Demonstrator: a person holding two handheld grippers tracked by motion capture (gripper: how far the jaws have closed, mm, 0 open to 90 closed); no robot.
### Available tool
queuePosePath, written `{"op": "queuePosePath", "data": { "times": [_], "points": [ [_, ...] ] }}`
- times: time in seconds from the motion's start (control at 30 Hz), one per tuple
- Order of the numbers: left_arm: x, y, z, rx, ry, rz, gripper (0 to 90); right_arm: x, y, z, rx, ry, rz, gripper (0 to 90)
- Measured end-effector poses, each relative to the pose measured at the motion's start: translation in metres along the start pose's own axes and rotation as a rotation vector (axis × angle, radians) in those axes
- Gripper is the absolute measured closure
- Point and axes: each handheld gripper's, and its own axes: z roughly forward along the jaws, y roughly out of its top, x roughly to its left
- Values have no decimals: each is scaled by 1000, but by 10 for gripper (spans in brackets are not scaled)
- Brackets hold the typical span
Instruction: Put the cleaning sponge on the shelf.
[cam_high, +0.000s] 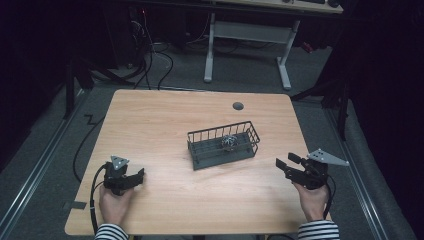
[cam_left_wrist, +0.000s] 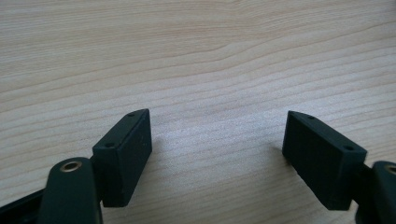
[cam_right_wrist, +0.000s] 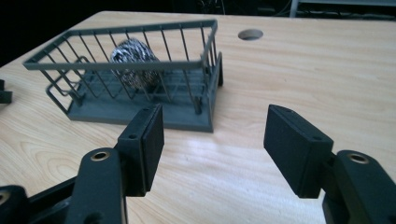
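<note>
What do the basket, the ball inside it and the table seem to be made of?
Basket: thin rods on a flat base, matte grey; coated wire or plastic, I cannot tell which.
Ball: looks like tangled metal wire, a scourer perhaps; it glints silver and dark.
Table: pale wood grain with a soft sheen, probably laminate.

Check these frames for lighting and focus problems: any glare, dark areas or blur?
High view: the table is evenly lit, the surroundings fall into near black. Left gripper view: pale sheen on the wood between the jaws, far grain soft. Right gripper view: glare patch on the wood before the wire basket, scrubber ball slightly soft.
</note>
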Motion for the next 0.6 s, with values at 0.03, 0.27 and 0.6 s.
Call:
{"op": "queuePosePath", "data": {
  "times": [0.03, 0.27, 0.6],
  "points": [
    [0, 0, 0, 0, 0, 0, 245, -1, -6, 1, 1, -7, 8, 380],
    [0, 0, 0, 0, 0, 0, 245, -6, -23, 6, 16, -20, 38, 376],
    [0, 0, 0, 0, 1, 0, 244, -11, -43, 19, 56, -40, 63, 371]
  ]
}}
